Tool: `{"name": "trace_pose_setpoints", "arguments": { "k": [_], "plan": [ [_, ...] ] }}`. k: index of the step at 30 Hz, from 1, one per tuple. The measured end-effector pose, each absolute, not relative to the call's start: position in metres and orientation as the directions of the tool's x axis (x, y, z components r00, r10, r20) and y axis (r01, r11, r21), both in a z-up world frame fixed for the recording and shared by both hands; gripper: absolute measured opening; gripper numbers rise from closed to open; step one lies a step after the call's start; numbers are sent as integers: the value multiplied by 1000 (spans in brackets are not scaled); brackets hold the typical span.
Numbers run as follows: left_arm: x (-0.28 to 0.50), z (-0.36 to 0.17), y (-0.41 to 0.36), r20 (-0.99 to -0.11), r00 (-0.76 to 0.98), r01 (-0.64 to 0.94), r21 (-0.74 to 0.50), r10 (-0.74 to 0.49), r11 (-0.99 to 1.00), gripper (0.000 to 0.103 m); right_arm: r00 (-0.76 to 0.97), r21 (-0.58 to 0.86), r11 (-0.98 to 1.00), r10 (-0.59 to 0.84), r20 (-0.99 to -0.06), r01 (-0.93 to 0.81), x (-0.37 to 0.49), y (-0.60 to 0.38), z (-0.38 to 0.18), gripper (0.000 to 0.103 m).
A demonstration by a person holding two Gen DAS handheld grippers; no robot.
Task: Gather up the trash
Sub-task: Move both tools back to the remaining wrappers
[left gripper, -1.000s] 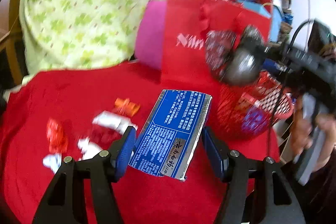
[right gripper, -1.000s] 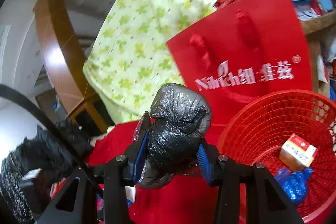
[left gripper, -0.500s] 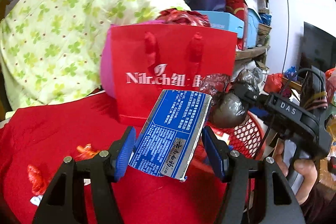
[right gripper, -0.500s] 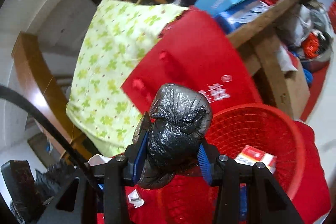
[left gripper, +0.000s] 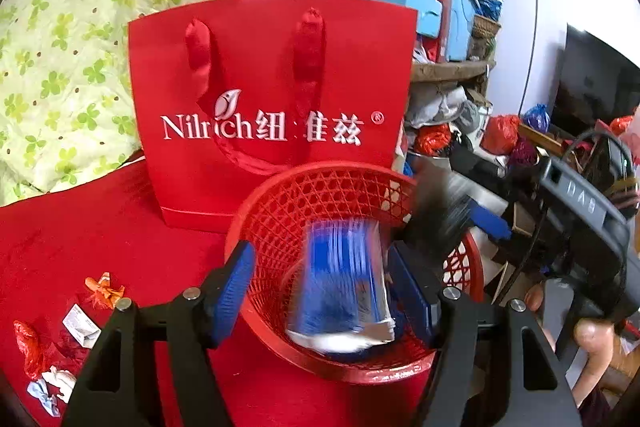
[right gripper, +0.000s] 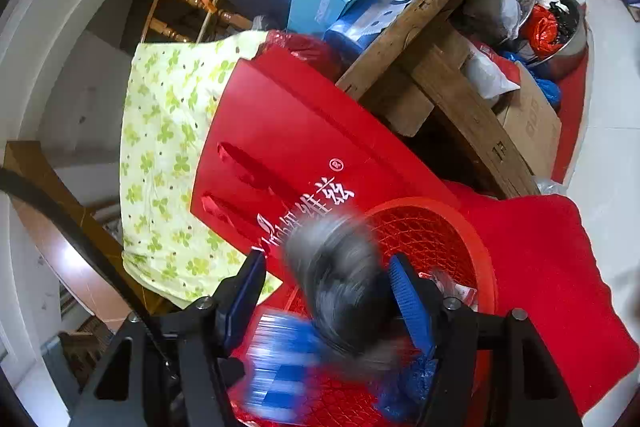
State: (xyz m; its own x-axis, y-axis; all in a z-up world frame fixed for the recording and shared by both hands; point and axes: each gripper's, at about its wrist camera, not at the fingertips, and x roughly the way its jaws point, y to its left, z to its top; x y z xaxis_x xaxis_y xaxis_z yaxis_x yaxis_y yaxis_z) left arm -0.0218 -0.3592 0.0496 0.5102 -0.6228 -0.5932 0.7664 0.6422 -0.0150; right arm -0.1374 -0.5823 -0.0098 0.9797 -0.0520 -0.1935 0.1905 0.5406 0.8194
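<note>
We're opening both tools over the red basket (left gripper: 280, 203): left tool (left gripper: 320, 291) dropping the blue packet (left gripper: 340, 287), right tool (right gripper: 326, 301) releasing the black bag wad (right gripper: 340, 283); keeping both centred inside the rim.

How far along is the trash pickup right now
Done: some trash lies in the red basket. In hand: a blue packet and a black bag wad are dropping from both opening grippers into it. Left: wrappers scattered on the red cloth.
</note>
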Motion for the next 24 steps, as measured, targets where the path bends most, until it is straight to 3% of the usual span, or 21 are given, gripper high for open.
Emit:
{"name": "trace_pose_setpoints", "arguments": {
  "k": [9, 16, 24],
  "plan": [
    [-30, 43, -324, -595, 556, 743, 43, -580, 668, 70, 990, 777, 616, -29, -139, 127, -128, -556, 12, 68],
    [-20, 27, -241, -624, 619, 637, 43, -478, 770, 73, 996, 668, 744, 74, -58, -17, -116, -497, 40, 68],
    [-1, 8, -108, -643, 703, 415, 23, -304, 910, 73, 970, 584, 803, 218, -106, -117, -82, -425, 50, 68]
  ]
}}
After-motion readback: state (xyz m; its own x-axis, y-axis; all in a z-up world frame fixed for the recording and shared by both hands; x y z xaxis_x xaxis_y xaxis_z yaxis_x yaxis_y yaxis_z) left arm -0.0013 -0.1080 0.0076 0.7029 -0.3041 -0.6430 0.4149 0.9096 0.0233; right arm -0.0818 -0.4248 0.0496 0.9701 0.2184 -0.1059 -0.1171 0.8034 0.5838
